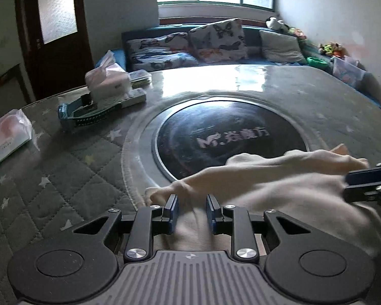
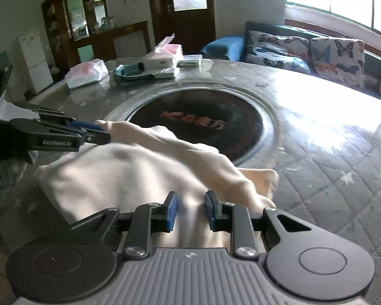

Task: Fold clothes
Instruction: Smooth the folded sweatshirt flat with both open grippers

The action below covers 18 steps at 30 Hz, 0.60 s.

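Observation:
A cream-white garment point(image 1: 279, 185) lies bunched on the near part of the round table, with a rolled ridge along its far edge; it also shows in the right wrist view point(image 2: 129, 172). My left gripper point(image 1: 192, 212) has its jaws partly apart with cloth lying between the blue pads point(image 1: 172, 211); it also shows from the side in the right wrist view point(image 2: 102, 134), at the garment's left end. My right gripper point(image 2: 189, 209) likewise stands partly apart over cloth. It enters the left wrist view point(image 1: 353, 183) at the garment's right end.
The table has a grey quilted cover point(image 1: 63, 178) under clear film and a black round hotplate point(image 1: 228, 137) in the middle. Tissue packs point(image 1: 7, 137), a tissue box point(image 1: 106, 81) and a teal holder point(image 1: 83, 111) sit at the far left. A sofa with butterfly cushions point(image 1: 216, 40) stands behind.

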{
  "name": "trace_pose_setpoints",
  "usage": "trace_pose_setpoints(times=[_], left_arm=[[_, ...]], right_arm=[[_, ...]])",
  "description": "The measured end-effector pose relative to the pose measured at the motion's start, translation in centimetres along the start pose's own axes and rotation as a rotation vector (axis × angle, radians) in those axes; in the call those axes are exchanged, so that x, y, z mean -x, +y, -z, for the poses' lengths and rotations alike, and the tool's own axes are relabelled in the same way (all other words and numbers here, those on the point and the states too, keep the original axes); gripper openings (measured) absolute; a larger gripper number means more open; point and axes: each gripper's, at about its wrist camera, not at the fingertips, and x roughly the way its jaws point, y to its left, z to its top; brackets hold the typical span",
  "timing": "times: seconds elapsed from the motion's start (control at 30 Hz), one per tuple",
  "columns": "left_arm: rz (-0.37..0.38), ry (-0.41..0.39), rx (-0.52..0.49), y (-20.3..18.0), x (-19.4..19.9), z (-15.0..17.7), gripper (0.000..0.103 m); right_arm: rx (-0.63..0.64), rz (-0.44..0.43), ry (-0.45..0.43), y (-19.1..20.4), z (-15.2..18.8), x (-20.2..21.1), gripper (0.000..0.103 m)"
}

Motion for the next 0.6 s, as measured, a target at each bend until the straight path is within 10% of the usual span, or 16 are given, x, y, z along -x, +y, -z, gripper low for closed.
trace_pose_setpoints(times=[0.6], left_arm=[[0.057,-0.078,-0.095,-3.7,2.7,-0.5,0.026]], right_arm=[[-0.038,-0.007,-0.028,-2.8,-1.9,0.9,0.016]])
